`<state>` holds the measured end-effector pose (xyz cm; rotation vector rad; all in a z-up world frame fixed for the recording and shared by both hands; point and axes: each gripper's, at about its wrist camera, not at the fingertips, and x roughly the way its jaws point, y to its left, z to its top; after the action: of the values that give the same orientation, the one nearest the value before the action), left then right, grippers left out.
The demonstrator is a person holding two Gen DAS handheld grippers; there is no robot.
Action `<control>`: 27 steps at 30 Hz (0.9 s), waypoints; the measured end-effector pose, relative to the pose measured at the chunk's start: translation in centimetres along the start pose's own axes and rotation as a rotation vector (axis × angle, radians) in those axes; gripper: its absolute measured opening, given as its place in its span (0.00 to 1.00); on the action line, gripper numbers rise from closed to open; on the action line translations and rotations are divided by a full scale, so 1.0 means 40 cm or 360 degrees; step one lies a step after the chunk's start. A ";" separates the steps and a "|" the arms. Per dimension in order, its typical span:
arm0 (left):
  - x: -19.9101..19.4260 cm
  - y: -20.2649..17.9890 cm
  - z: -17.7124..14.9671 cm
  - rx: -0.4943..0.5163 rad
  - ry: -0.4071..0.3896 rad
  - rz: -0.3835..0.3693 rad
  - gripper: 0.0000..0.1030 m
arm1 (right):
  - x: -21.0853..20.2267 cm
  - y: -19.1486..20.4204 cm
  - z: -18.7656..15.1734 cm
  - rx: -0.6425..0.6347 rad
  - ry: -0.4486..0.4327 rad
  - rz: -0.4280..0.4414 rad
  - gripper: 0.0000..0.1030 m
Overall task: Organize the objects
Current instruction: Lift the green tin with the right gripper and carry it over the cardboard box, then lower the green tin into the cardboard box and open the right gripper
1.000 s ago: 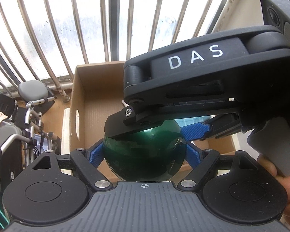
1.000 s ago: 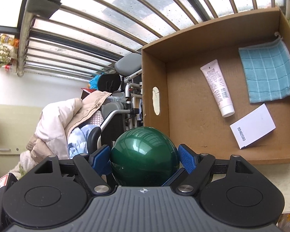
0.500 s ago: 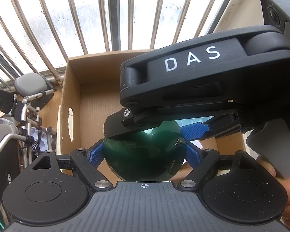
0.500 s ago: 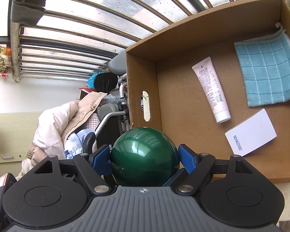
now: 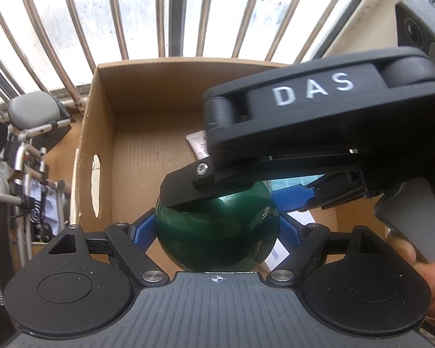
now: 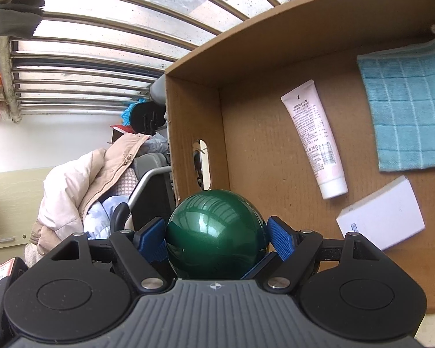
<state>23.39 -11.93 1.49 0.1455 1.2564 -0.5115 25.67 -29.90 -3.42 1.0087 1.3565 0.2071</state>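
left gripper (image 5: 216,229): your blue pads were clamped on either side of the green ball (image 5: 217,237).
right gripper (image 6: 216,239): also clamped on that ball, crossing over your left one.
green ball: held between both grippers, above the near edge of the cardboard box (image 6: 246,133).
box contents: a white tube (image 6: 316,139), a blue cloth (image 6: 409,110) and a white carton (image 6: 382,217) lay flat on its floor.

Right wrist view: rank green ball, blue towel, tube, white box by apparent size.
1. Green ball, though nearness to the camera inflates it, so true rank is unsure.
2. Blue towel, cut off at the frame edge.
3. Tube and white box look alike; not ranked.
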 end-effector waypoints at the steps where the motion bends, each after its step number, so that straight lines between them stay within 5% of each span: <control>1: 0.010 0.008 0.004 -0.0016 0.0003 -0.0005 0.81 | 0.010 -0.003 0.008 -0.0004 0.0007 0.0000 0.78; 14: 0.167 0.071 0.056 -0.0093 0.0137 0.0038 0.81 | 0.155 -0.052 0.141 -0.0095 0.0142 -0.0015 0.78; 27: 0.240 0.090 0.026 -0.0055 0.0244 0.0187 0.81 | 0.288 -0.099 0.191 -0.0153 0.0304 0.0059 0.79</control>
<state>27.94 -11.91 -7.76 0.2316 1.3966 -0.3821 33.73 -28.34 -15.21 0.9522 1.4867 0.4017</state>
